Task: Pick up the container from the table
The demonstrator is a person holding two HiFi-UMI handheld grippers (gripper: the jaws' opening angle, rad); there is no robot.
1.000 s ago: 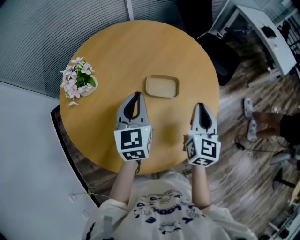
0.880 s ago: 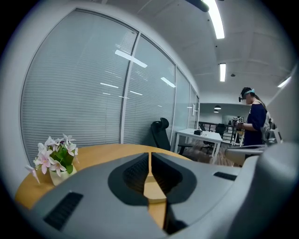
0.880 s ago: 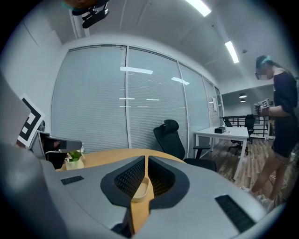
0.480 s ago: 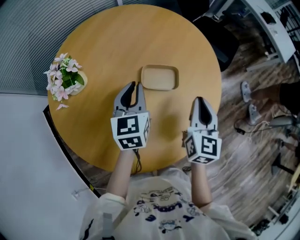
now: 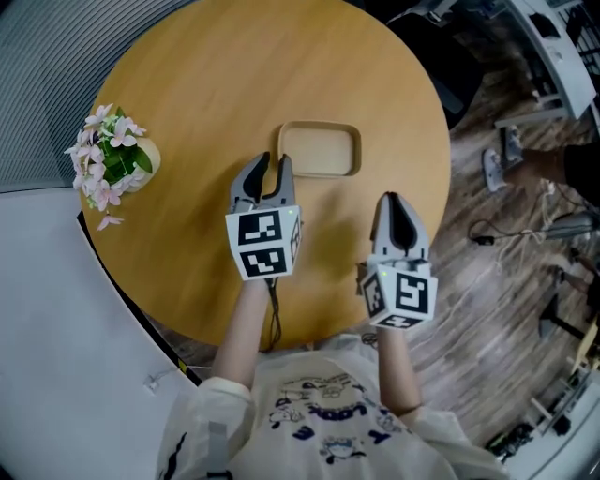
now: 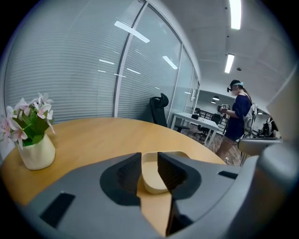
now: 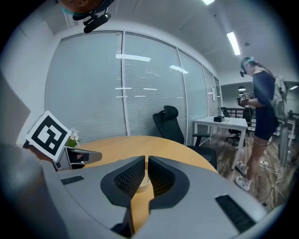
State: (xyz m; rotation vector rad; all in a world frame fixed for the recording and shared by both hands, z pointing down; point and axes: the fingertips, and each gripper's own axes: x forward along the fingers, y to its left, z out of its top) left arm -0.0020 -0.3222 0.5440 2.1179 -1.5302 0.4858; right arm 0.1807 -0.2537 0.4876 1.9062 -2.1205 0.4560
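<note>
One round wooden table (office blinds behind)

1. Container, ahead of left gripper: pale beige.
2. Table: plain honey-tan.
3. Left gripper and right gripper: grey, with black-and-white square-patterned cubes.
4. Flowers, left of left gripper: pink, green leaves; vase cream.

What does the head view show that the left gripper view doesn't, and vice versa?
Head view only: both forearms and a printed shirt. Left gripper view only: ceiling lights and a standing person's upper body. Both: the round table, the container, the flowers and the open left claw.
</note>
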